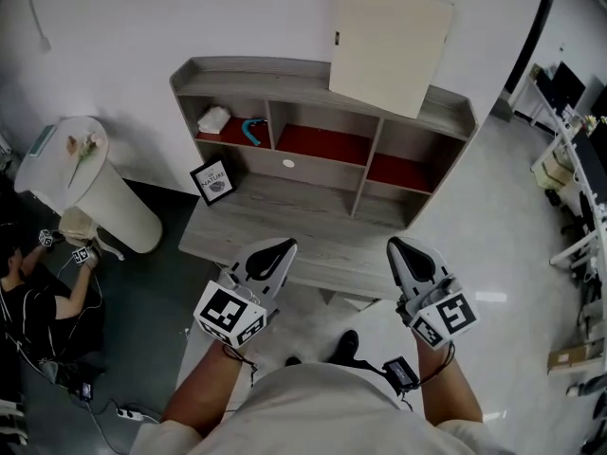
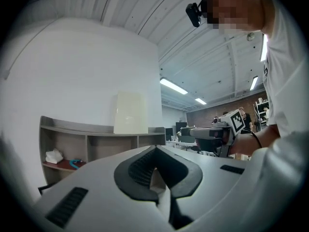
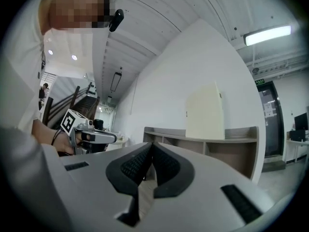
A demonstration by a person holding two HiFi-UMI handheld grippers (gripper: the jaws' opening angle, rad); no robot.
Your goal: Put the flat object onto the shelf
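Observation:
A cream flat board stands on top of the grey shelf unit, leaning against the white wall. The same board shows in the left gripper view, and the board shows again in the right gripper view. Both grippers hover in front of the desk, well short of the shelf. My left gripper is shut with nothing in it, its tips meeting. My right gripper is likewise shut and empty, its jaws closed.
The shelf's red-floored compartments hold a white cloth and a blue item. A small framed picture leans on the desk. A white round stand and a person are at the left; racks at the right.

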